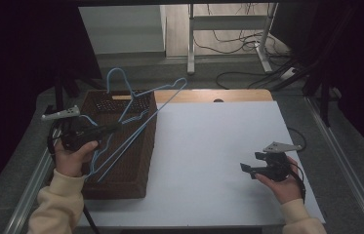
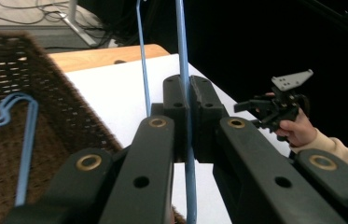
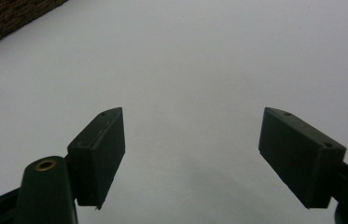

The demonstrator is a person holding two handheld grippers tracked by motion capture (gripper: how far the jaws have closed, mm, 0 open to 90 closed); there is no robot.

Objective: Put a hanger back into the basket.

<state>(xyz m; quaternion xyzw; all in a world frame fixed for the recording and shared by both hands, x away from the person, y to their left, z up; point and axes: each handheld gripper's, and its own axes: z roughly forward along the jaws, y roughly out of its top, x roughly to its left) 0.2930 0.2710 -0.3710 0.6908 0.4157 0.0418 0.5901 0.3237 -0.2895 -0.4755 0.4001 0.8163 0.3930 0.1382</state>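
A blue wire hanger [image 1: 156,111] stands tilted above the brown wicker basket [image 1: 126,175] at the table's left. My left gripper [image 1: 116,127] is shut on one of its wires; in the left gripper view the wire [image 2: 183,56] runs up between the closed jaws of the left gripper [image 2: 189,100]. A second blue hanger [image 2: 27,135] lies inside the basket [image 2: 3,60]. My right gripper [image 1: 248,169] is held low over the white sheet [image 1: 218,146] at the right, open. In the right gripper view the right gripper [image 3: 192,158] has its jaws wide apart with nothing between them.
The white sheet covers most of the table; a strip of wooden tabletop [image 1: 228,95] shows at the far edge. Beyond it are a desk frame [image 1: 192,44] and floor cables [image 1: 233,39]. A corner of the basket [image 3: 3,18] shows in the right gripper view.
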